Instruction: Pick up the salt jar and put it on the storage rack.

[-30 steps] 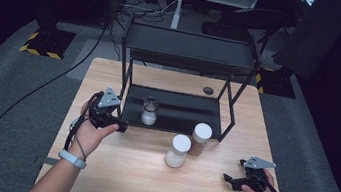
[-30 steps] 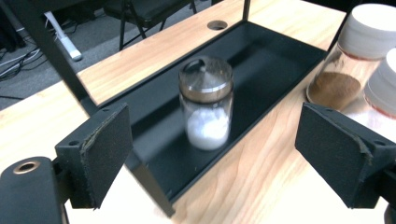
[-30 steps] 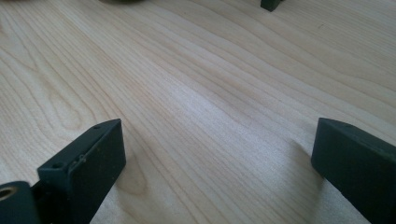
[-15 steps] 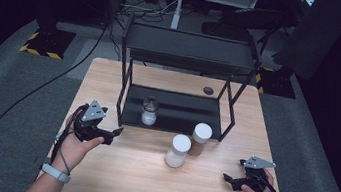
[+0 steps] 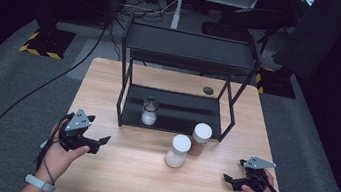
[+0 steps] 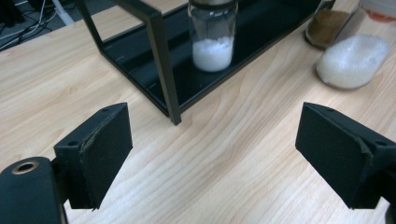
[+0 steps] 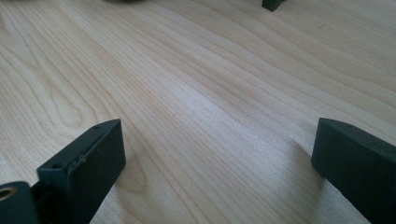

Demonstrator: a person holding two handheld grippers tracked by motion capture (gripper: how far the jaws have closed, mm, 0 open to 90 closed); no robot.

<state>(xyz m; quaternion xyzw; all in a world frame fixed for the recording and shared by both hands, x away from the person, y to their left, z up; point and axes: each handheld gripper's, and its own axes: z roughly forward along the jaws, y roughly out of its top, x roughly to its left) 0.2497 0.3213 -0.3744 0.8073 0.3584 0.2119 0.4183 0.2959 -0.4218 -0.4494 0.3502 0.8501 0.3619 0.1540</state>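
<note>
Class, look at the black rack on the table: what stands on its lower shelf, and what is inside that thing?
On the rack's lower shelf stands one glass jar near the left end, partly filled with white powder. The top shelf hides part of the lower shelf's back from the high view.

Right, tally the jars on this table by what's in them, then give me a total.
White contents: 2, the small glass jar on the rack's lower shelf and the white-lidded jar on the table.
Brown contents: 1, the jar of brown powder right beside the white-lidded one.
Total: 3 jars.
</note>
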